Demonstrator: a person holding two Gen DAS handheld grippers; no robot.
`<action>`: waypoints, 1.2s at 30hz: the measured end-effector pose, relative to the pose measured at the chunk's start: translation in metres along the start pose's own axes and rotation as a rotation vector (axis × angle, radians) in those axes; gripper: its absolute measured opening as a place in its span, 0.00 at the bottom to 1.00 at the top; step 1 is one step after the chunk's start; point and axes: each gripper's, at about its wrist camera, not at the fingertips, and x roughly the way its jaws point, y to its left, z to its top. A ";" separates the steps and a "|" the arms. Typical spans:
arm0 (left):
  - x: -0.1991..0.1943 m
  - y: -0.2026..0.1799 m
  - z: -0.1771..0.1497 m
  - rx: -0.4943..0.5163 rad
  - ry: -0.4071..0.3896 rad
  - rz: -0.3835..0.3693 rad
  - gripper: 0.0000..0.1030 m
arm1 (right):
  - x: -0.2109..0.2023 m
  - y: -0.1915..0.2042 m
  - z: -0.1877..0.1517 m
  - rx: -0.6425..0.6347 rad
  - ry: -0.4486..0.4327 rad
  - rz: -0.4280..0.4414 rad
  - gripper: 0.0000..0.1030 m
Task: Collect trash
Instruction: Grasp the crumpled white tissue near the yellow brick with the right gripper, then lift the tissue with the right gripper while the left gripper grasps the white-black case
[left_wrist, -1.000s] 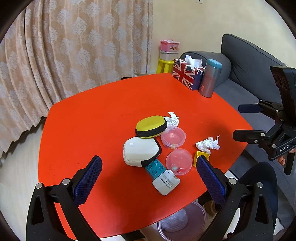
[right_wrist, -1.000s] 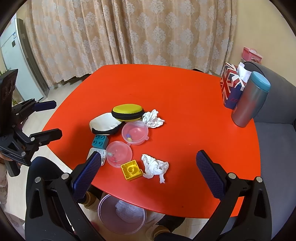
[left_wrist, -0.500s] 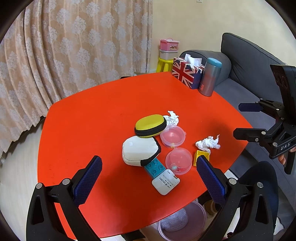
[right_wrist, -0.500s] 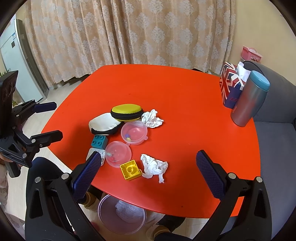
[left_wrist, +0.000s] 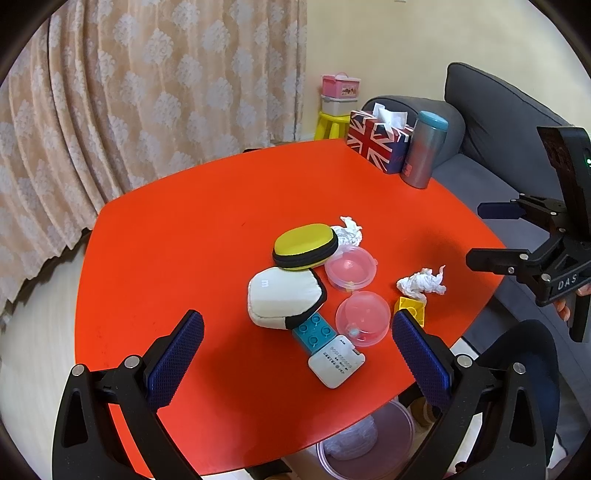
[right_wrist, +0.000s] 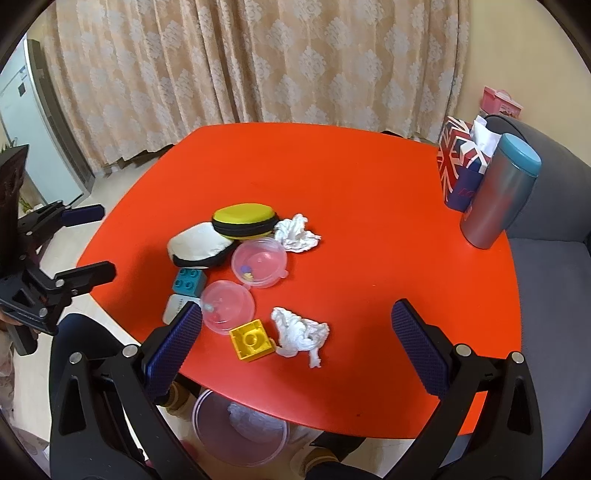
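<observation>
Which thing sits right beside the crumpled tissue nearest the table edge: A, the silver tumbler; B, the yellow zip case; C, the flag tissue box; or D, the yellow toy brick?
D: in the right wrist view the crumpled tissue lies right beside the yellow toy brick near the table edge, while the other three things stand farther off.
</observation>
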 end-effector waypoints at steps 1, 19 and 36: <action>0.000 0.001 0.000 -0.001 0.001 0.000 0.95 | 0.002 -0.002 0.000 -0.002 0.005 -0.011 0.97; 0.010 0.016 -0.001 -0.030 0.038 0.020 0.95 | 0.072 -0.031 -0.005 0.044 0.204 0.052 0.89; 0.019 0.019 -0.001 -0.045 0.056 0.024 0.95 | 0.085 -0.028 -0.022 0.008 0.234 0.093 0.11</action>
